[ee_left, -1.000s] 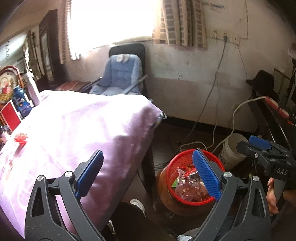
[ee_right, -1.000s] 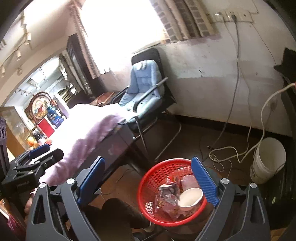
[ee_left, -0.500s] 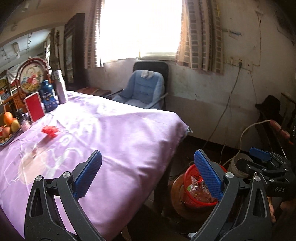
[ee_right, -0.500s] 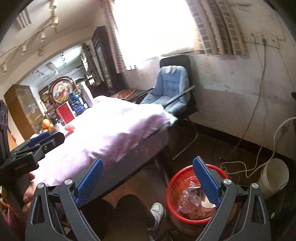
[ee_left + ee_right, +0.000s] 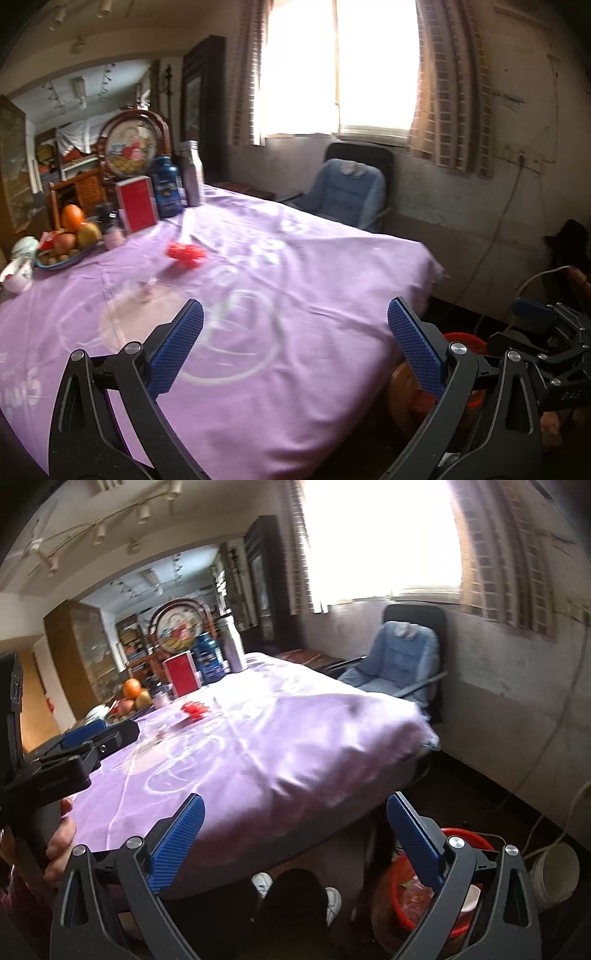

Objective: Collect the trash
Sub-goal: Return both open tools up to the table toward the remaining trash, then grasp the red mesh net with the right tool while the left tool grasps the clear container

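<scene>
A crumpled red wrapper (image 5: 185,254) lies on the purple tablecloth (image 5: 295,280), with a clear scrap (image 5: 144,291) just in front of it. The wrapper also shows in the right wrist view (image 5: 194,709). The red trash basket (image 5: 436,882) stands on the floor beside the table, partly hidden by my right gripper; its rim peeks out in the left wrist view (image 5: 461,338). My left gripper (image 5: 295,343) is open and empty above the table's near part. My right gripper (image 5: 295,830) is open and empty over the table edge.
A fruit plate (image 5: 66,243), a red box (image 5: 137,206), a blue jar (image 5: 168,192) and a bottle (image 5: 192,173) stand at the table's far left. A blue chair (image 5: 347,192) stands by the window wall. A white bucket (image 5: 554,871) and cables lie on the floor.
Both grippers have swung up and left from the basket toward the table. The basket has slid low to the right in both views; the red wrapper is now near centre.
</scene>
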The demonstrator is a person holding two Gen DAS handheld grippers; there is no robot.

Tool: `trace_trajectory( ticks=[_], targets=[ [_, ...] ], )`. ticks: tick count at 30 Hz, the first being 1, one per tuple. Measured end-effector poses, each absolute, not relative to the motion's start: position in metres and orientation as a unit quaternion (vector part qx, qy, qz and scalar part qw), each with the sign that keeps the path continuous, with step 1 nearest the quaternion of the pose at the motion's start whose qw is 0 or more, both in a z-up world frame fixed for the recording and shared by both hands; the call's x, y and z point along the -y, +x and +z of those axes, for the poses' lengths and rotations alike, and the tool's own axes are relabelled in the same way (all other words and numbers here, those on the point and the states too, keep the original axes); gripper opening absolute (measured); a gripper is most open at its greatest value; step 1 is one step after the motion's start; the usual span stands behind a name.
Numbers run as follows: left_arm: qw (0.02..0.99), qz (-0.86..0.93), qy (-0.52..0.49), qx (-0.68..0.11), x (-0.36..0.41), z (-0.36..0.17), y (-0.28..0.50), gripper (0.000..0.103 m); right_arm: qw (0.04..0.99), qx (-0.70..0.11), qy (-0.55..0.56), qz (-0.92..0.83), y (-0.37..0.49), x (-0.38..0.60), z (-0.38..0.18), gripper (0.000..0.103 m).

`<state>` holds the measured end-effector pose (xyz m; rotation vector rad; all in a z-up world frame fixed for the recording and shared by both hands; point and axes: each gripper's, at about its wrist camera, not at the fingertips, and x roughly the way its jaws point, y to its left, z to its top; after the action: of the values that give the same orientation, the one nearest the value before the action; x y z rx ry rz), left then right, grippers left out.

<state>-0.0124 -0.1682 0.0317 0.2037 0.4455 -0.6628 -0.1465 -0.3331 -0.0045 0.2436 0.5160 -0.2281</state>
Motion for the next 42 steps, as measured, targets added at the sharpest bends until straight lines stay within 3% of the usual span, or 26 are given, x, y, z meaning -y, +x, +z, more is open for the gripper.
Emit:
trace_trajectory(
  ticks=[8, 24, 42],
  targets=[
    [0.937, -0.237, 0.13, -0.222, 0.13, 0.031, 0.043, 0.096, 0.956, -0.273, 0.09, -0.054, -0.086, 0.298, 0.001, 0.097],
    [0.91, -0.143, 0.088, -0.38, 0.092, -0.041, 0.208, 0.096, 0.949, -0.308, 0.067, -0.009, 0.013, 0.28, -0.006, 0.097],
    [0.879, -0.092, 0.012, -0.468, 0.055, -0.066, 0.242, 0.096, 0.912, -0.383, 0.131, 0.063, 0.265, 0.243, -0.027, 0.097]
  ],
)
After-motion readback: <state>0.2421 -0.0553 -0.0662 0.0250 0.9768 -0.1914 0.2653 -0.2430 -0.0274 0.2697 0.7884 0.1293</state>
